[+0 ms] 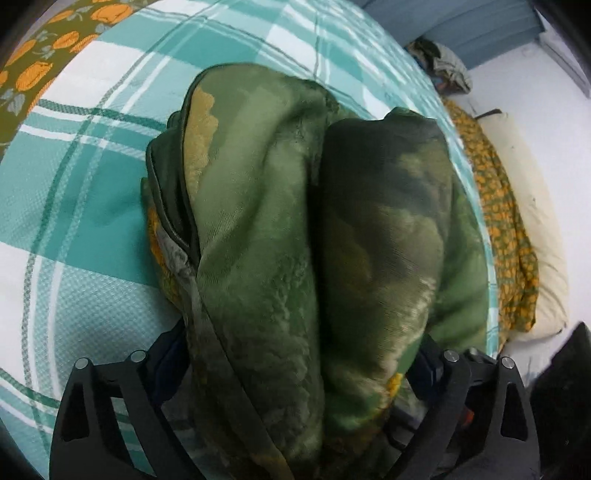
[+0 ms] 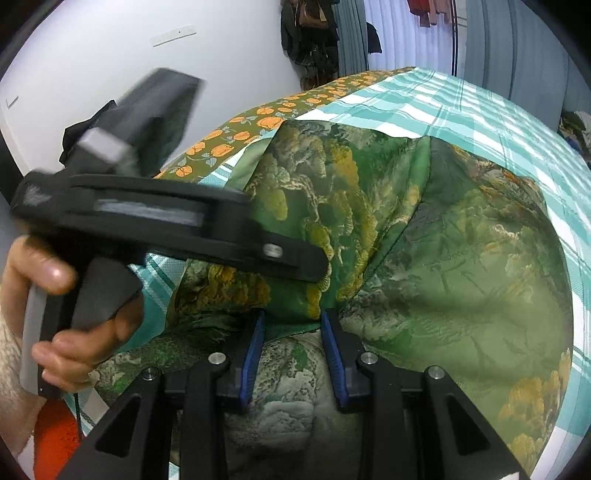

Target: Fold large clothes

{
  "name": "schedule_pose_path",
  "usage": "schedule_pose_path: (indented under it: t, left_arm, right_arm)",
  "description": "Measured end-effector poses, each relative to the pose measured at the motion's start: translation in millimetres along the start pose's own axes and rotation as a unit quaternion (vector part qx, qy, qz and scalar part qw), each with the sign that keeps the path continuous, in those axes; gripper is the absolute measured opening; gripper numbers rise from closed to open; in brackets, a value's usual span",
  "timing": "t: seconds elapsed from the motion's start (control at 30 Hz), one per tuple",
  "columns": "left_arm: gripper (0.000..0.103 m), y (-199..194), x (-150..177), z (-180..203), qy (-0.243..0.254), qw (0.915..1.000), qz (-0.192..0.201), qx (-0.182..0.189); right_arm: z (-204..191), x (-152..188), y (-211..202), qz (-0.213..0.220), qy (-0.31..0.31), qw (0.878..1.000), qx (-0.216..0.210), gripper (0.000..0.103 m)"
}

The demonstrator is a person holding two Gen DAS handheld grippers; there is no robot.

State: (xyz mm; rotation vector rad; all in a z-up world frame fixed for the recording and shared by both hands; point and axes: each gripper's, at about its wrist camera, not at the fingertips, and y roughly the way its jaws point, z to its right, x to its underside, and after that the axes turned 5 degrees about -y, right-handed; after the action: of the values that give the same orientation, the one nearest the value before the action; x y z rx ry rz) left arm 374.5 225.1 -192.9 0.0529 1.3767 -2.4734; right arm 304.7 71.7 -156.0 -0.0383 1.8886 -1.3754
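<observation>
A large green patterned cloth (image 1: 288,229) lies bunched on the bed. In the left wrist view thick folds of it fill the space between my left gripper (image 1: 299,354) fingers, which stand wide apart with the cloth between them. In the right wrist view the cloth (image 2: 443,258) spreads over the bed, and my right gripper (image 2: 291,332) has its blue pads (image 2: 255,350) partly apart around a fold of the cloth edge. The left gripper (image 2: 314,269) shows there from the side, blurred, held in a hand, its tip on the cloth.
The bed has a teal and white checked sheet (image 1: 92,221). An olive spread with orange flowers (image 1: 509,236) and a cream pillow (image 1: 532,206) lie along the wall side. Clothes hang in the background (image 2: 310,33). White wall (image 2: 110,44) is at the left.
</observation>
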Motion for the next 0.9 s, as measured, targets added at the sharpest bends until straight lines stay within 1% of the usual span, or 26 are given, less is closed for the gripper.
schedule_pose_path:
  t: [0.07, 0.13, 0.17, 0.2, 0.23, 0.27, 0.3, 0.37, 0.4, 0.43, 0.47, 0.5, 0.57, 0.6, 0.7, 0.77, 0.8, 0.83, 0.87, 0.9]
  left_arm:
    - [0.093, 1.2, -1.2, 4.1, 0.005, 1.0000, 0.001, -0.008]
    - [0.091, 2.4, 0.0, 6.2, 0.009, 0.9999, 0.003, -0.012]
    - [0.089, 3.3, -0.3, 7.4, 0.013, 0.9998, 0.004, -0.015]
    - [0.089, 0.2, 4.2, 6.8, 0.015, 0.9998, 0.005, -0.014]
    - [0.088, 0.2, 6.0, 6.1, 0.016, 0.9998, 0.005, -0.014]
    - [0.088, -1.2, 8.6, 5.1, 0.020, 0.9997, 0.005, -0.013]
    - [0.088, -0.5, 7.5, 5.0, 0.021, 0.9997, 0.005, -0.013]
    - [0.088, -0.9, 9.7, 3.7, 0.025, 0.9996, 0.006, -0.013]
    - [0.088, -0.8, 9.5, 3.0, 0.025, 0.9996, 0.006, -0.013]
    - [0.089, 0.3, 9.4, 3.9, 0.025, 0.9996, 0.005, -0.013]
    - [0.089, -6.5, 14.7, -4.7, 0.026, 0.9996, 0.005, -0.013]
    - [0.089, -5.5, 13.3, -4.3, 0.027, 0.9995, 0.006, -0.014]
    - [0.090, -4.4, 14.0, -4.5, 0.029, 0.9995, 0.006, -0.014]
    - [0.090, -3.3, 16.2, -3.9, 0.029, 0.9995, 0.006, -0.014]
    - [0.092, -0.7, 16.0, -3.8, 0.029, 0.9995, 0.004, -0.012]
    - [0.097, 1.5, 16.1, -8.6, 0.025, 0.9997, 0.000, -0.006]
    - [0.099, 3.4, 15.9, -11.0, 0.022, 0.9998, -0.001, -0.004]
    - [0.102, 6.0, 15.1, -14.7, 0.015, 0.9999, -0.004, 0.006]
    - [0.102, 7.6, 15.1, -16.7, 0.011, 0.9998, -0.004, 0.014]
    - [0.102, 9.2, 14.6, -19.0, 0.009, 0.9997, -0.006, 0.023]
  right_arm:
    - [-0.4, -1.8, -6.8, -0.004, -0.002, 1.000, 0.003, 0.032]
    - [3.7, -3.7, -20.4, -0.015, 0.010, 1.000, -0.001, 0.033]
    - [9.5, -2.6, -31.5, -0.017, 0.026, 0.999, -0.010, 0.036]
    - [16.7, -0.6, -43.2, -0.013, 0.042, 0.999, -0.018, 0.049]
    - [24.5, 1.9, -53.6, -0.008, 0.057, 0.998, -0.019, 0.059]
    - [33.2, 5.4, -67.0, 0.001, 0.071, 0.997, -0.014, 0.074]
    - [45.8, 11.3, -84.8, 0.019, 0.084, 0.996, -0.001, 0.078]
    - [69.6, 22.0, -107.9, 0.038, 0.092, 0.995, 0.025, 0.079]
    - [91.0, 32.8, -117.7, 0.046, 0.093, 0.994, 0.030, 0.079]
    - [107.4, 39.7, -119.0, 0.045, 0.103, 0.993, 0.021, 0.079]
    - [125.6, 47.9, -117.7, 0.041, 0.125, 0.991, 0.000, 0.079]
    - [155.6, 61.9, -111.0, 0.033, 0.181, 0.982, -0.044, 0.079]
    - [185.9, 79.5, -98.6, 0.025, 0.244, 0.966, -0.084, 0.079]
    - [200.7, 88.5, -88.1, 0.023, 0.270, 0.956, -0.111, 0.079]
    - [221.1, 101.4, -62.0, 0.037, 0.304, 0.937, -0.169, 0.079]
    - [226.5, 103.0, -44.5, 0.037, 0.319, 0.924, -0.210, 0.079]
    - [230.1, 104.4, -35.2, 0.034, 0.329, 0.915, -0.232, 0.079]
    - [233.7, 106.2, -24.3, 0.028, 0.342, 0.905, -0.250, 0.082]
    - [236.7, 107.6, -18.9, 0.024, 0.350, 0.900, -0.260, 0.087]
    - [239.1, 109.1, -13.6, 0.019, 0.358, 0.894, -0.270, 0.089]
